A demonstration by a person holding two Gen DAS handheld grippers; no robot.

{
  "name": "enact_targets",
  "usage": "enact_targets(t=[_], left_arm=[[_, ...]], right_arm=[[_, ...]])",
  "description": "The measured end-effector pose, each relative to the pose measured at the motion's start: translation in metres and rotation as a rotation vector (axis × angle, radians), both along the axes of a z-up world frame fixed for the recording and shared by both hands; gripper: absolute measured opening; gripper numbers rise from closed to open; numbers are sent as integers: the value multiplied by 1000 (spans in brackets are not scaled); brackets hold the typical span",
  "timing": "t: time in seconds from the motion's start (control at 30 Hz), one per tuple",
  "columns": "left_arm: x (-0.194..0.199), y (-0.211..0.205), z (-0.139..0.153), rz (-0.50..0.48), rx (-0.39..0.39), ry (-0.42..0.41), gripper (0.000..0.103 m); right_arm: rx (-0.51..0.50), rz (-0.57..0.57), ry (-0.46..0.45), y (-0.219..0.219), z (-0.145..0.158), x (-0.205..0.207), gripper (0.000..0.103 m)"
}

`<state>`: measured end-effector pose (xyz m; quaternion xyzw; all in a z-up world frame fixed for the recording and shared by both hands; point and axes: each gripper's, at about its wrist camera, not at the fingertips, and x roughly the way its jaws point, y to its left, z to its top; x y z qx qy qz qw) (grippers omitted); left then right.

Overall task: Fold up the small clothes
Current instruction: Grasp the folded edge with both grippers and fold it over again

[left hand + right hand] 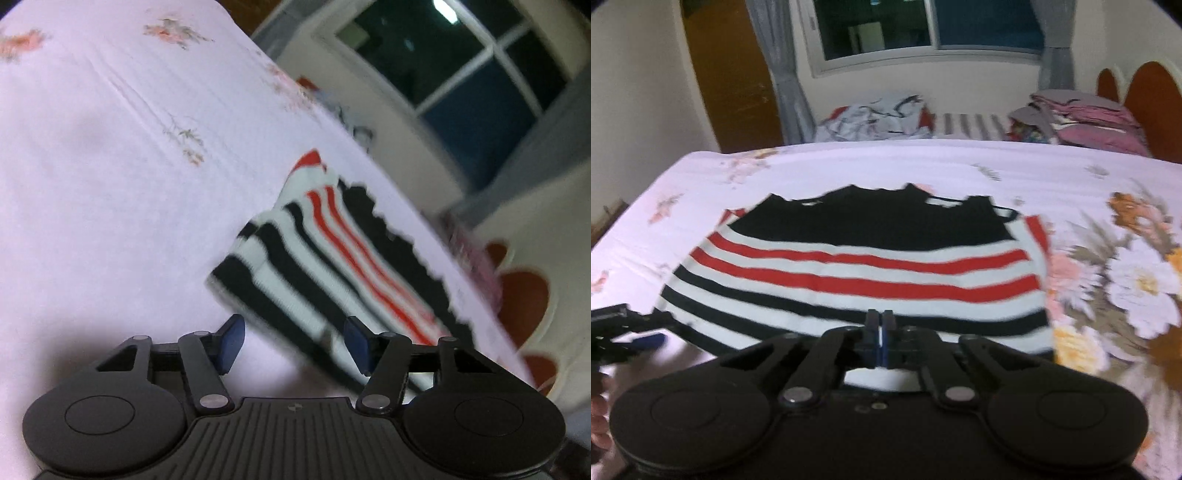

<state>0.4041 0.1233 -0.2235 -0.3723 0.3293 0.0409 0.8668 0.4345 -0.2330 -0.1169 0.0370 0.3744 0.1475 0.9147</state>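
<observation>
One striped top [857, 273] lies flat on the bed [849, 166], which has a pale sheet with flowers printed on it. The top has black, white and red stripes: in the right wrist view two red stripes run across its middle, with one big black part above them toward 12 o'clock and thin black stripes below. There are two hand-held grippers. The right hand-held gripper [880, 341] sits at 6 o'clock of the top, right at its near edge, and its two fingers are pressed together. A thin white line shows between the blue pads, but the picture is too blurry to tell if any cloth is caught there. The left hand-held gripper [293, 345] is at the top's left corner, and its two blue-padded fingers are spread wide apart. In the left wrist view the striped top [332, 266] lies up at 1 o'clock from those fingers, and its near corner reaches in between them. The same gripper peeks into the right wrist view at 9 o'clock. Far back on the bed at 12 o'clock there are two heaps of other clothes: one white heap [875, 118] and one pink and grey heap [1078, 118]. Behind them is one window [923, 26] with grey curtains.
</observation>
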Motion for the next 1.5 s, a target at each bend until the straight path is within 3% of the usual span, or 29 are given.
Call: enact_targets(t=[0.17,0.23,0.27,0.4,0.5,0.57,0.63,0.73,0.97,1.07,1.17,1.23,1.37,1.5], left_arm=[[24,0,-13,66,-72,-55,57],[35,2,-19,87,-94,-40,31],[39,4,-23,100,-117,-33,28],[45,7,-30,129,-167,-52,27],[41,8,-27,123,-211,-77,15],[35,9,-18,109,-215,-105,15],[39,9,-17,96,-164,-34,15],[45,16,-24,76,-190,-2,15],[52,-18,34,-45,-77,-129,15],[68,-60,74,-162,44,-156,15],[79,-108,102,-274,157,-179,15],[86,-144,114,-334,211,-193,15],[102,-223,117,-447,292,-148,15],[111,-304,93,-599,364,-20,15]], right_arm=[[51,54,23,19,-11,31,1],[62,73,31,26,-16,43,1],[68,84,34,31,-19,50,1],[86,105,48,42,-30,69,1],[50,93,115,47,-47,74,0],[84,65,121,42,-52,73,0],[97,51,130,41,-52,72,0],[70,39,128,46,-51,69,0],[69,18,146,47,-50,75,0],[169,-30,128,24,-36,69,2],[315,-88,63,-27,-14,52,3],[351,-127,41,-62,-6,45,3],[413,-219,32,-145,-1,36,5],[451,-277,58,-203,-7,31,6]])
